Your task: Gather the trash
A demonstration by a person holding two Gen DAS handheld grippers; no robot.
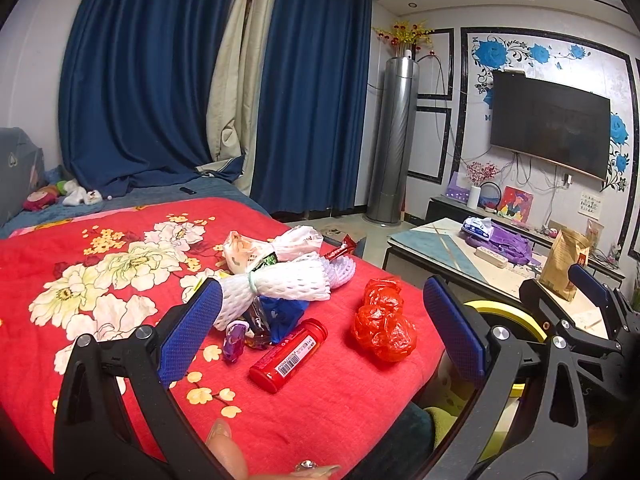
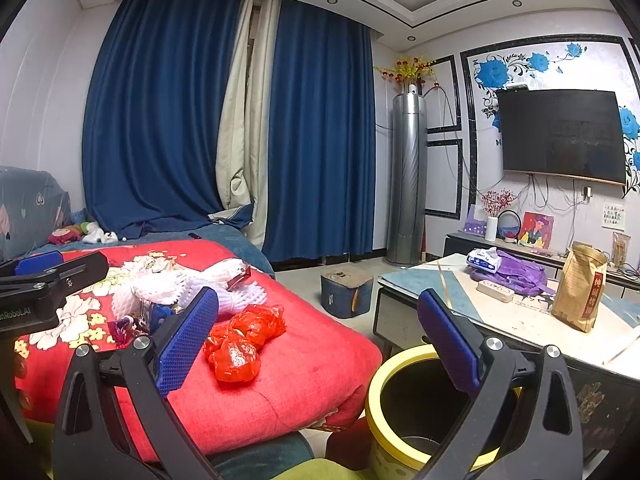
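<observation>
Trash pile point(image 1: 276, 280) sits centre frame on red floral bedspread point(image 1: 80, 272); both tongs gaping, nothing held.

Left gripper point(image 1: 320, 328) hangs w/ jaws wide apart over red tube point(image 1: 289, 355), lower centre, not touching it. Crumpled red bag point(image 1: 383, 327) lies just right of tube, apart from white foam netting point(image 1: 280, 284) behind. Right gripper point(image 2: 318, 338) spread wide, empty, framing red bag point(image 2: 242, 344) at left & yellow-rimmed bin point(image 2: 404, 400) at lower right, beside bed edge. Coffee table point(image 2: 520, 320) at right w/ brown paper bag point(image 2: 580, 292).
</observation>
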